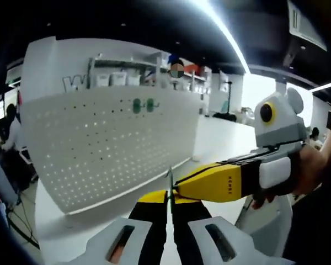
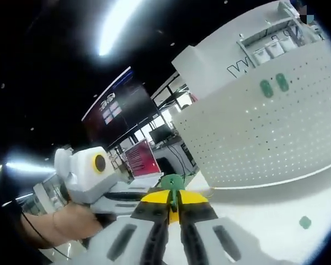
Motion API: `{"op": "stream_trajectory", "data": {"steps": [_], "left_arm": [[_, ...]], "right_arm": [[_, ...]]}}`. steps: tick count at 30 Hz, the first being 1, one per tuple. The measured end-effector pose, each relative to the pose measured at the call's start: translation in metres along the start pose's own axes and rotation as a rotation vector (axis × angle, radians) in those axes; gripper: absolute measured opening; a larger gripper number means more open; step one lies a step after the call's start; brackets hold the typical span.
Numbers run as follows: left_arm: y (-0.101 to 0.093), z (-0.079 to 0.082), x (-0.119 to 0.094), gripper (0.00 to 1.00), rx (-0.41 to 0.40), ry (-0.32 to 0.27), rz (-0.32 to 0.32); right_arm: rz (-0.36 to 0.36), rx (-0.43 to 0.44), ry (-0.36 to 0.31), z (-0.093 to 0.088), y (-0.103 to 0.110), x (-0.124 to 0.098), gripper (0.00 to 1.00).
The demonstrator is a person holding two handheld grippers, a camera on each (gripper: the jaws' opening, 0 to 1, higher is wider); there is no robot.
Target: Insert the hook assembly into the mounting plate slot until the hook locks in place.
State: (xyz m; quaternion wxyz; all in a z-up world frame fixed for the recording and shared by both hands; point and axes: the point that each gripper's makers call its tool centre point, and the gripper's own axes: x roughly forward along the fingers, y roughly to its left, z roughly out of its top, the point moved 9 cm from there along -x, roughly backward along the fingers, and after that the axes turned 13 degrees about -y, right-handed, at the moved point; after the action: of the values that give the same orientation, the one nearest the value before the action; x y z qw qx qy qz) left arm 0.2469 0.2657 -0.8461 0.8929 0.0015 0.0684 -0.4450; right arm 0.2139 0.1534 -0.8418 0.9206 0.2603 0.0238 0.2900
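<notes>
Both grippers meet in front of a white pegboard (image 1: 107,146) that stands upright on a white table (image 2: 276,215), well apart from the jaws. In the left gripper view the left gripper (image 1: 169,207) has its jaws drawn nearly together on a thin metal rod (image 1: 169,182) that rises between the tips, while the right gripper (image 1: 209,185) comes in from the right with its yellow jaws touching that same spot. In the right gripper view the right gripper (image 2: 174,212) is pinched on a small green hook piece (image 2: 172,181), which seems to be the hook assembly. Two green pieces (image 2: 274,85) already sit high on the board, side by side. A loose green bit (image 2: 304,222) lies on the table. The board lies ahead of both tools, its face turned toward them, so the coming push probably runs forward along the jaws; neither hand looks clearly nearer.
</notes>
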Motion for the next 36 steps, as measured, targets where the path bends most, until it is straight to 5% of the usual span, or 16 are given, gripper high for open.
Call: {"op": "stream_trajectory", "data": {"steps": [21,36], "left_arm": [[0.004,-0.01,0.0,0.09,-0.032,0.05,0.013],[0.004,-0.015,-0.003,0.58,-0.103,0.012,0.027]], "right_arm": [[-0.001,-0.024,0.014,-0.006,-0.003,-0.002,0.01],[0.03,-0.1,-0.011,0.007,-0.005,-0.006,0.01]]}}
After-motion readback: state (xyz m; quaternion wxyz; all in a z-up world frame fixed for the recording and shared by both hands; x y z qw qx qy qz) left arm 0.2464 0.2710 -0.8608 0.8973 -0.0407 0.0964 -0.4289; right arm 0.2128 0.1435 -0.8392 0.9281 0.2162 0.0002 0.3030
